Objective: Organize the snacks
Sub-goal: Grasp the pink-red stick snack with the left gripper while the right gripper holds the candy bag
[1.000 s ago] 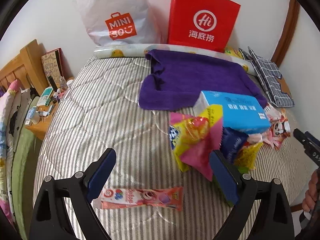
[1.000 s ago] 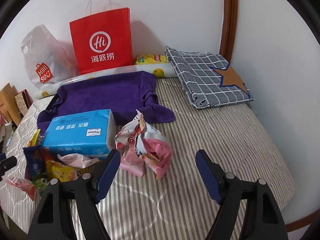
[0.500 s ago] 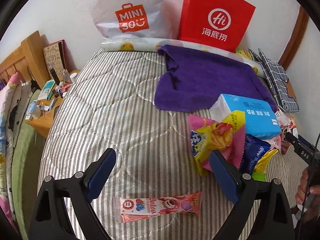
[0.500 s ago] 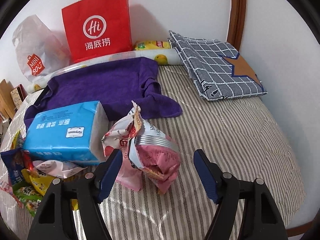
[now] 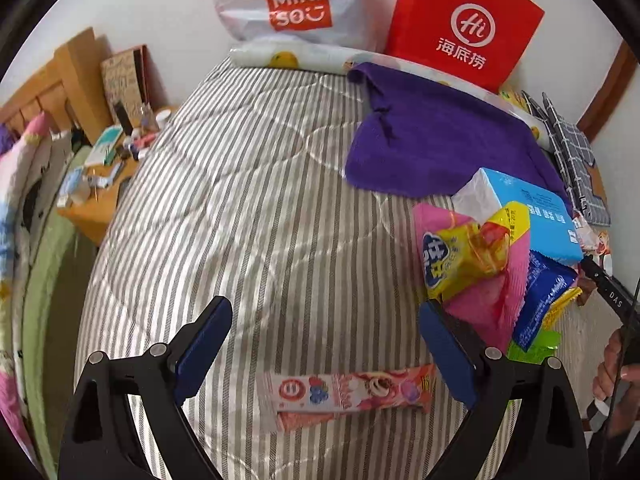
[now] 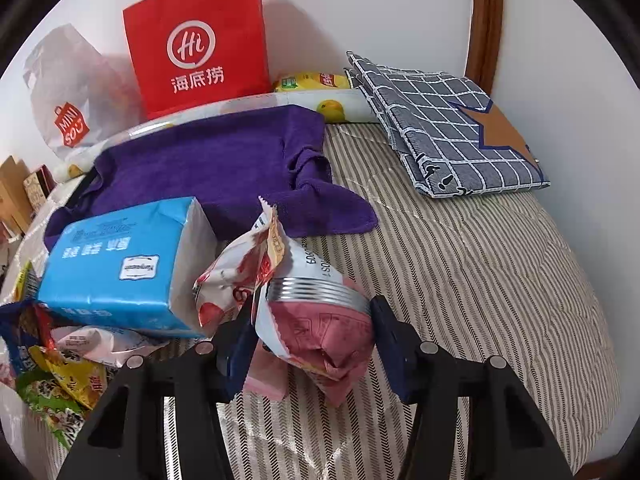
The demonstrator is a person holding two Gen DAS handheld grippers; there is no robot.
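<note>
A long pink snack bar (image 5: 348,396) lies flat on the striped bedspread (image 5: 256,208). My left gripper (image 5: 324,312) hangs open just above it, touching nothing. A puffy pink and white snack packet (image 6: 320,320) stands between the pads of my right gripper (image 6: 314,308), whose jaws are closing and touch both its sides. A second white and red packet (image 6: 236,272) leans on it from the left. A heap of packets, yellow-pink (image 5: 468,256) and blue (image 5: 544,296), lies beside a blue tissue pack (image 6: 120,264).
A purple towel (image 6: 224,164) is spread behind the snacks. A red paper bag (image 6: 200,40) and a white plastic bag (image 5: 292,0) stand at the wall. A checked cloth (image 6: 448,120) lies at the far right. A cluttered bedside table (image 5: 100,176) sits left of the bed.
My right gripper came down around the pink packet and its jaws narrowed onto it. My left gripper drifted left and slightly down, so the pink bar now sits more to the right between its fingers.
</note>
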